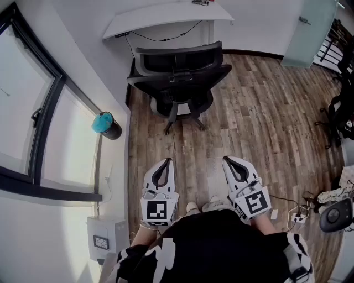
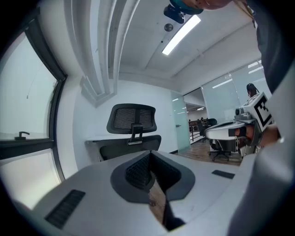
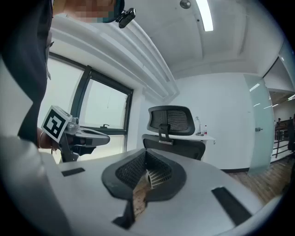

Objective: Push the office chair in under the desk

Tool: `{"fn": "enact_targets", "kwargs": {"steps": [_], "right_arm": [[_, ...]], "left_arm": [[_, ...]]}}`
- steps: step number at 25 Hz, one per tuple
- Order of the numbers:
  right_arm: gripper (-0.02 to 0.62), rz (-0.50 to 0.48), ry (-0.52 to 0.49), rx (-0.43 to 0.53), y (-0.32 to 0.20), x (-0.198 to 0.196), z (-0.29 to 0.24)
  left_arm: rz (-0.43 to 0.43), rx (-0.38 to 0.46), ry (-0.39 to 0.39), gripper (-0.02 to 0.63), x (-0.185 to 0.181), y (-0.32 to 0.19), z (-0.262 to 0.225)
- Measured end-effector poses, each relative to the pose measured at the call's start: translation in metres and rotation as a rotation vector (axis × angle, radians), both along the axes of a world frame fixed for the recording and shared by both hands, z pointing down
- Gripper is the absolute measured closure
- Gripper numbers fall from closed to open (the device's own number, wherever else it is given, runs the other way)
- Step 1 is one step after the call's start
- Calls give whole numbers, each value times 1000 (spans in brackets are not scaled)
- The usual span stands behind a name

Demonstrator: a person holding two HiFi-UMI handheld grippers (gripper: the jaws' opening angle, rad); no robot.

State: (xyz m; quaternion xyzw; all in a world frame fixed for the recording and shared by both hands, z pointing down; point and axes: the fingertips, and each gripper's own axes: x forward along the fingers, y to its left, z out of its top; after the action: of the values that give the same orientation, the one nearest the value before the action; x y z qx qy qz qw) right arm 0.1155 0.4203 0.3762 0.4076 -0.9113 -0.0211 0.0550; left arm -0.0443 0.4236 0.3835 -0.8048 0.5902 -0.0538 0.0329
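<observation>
A black mesh-backed office chair (image 1: 178, 77) stands on the wood floor with its back towards me, in front of a white desk (image 1: 166, 16) against the far wall. The chair (image 2: 132, 129) rises ahead in the left gripper view, and the chair (image 3: 171, 131) shows likewise in the right gripper view. My left gripper (image 1: 162, 166) and right gripper (image 1: 232, 164) are held side by side close to my body, well short of the chair. Both are shut with nothing between the jaws.
A large window (image 1: 33, 110) and white wall run along the left. A teal-topped black cylinder (image 1: 107, 125) sits on the sill. Another chair base (image 1: 337, 215) and cables (image 1: 298, 213) lie at the right. A glass door (image 1: 310, 27) stands at the far right.
</observation>
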Motion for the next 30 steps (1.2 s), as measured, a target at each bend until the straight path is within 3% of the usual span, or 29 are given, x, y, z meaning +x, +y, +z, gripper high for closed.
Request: {"fn": "enact_targets", "kwargs": {"steps": [12,30], "right_arm": [[586,-4,9,-5,8,-10,4],[586,33,-81,26,20,-12,-6]], "left_arm": [[-3,-13,7,598,-8,4,5],[-24,-39,-7,598,-30,16,6]]}}
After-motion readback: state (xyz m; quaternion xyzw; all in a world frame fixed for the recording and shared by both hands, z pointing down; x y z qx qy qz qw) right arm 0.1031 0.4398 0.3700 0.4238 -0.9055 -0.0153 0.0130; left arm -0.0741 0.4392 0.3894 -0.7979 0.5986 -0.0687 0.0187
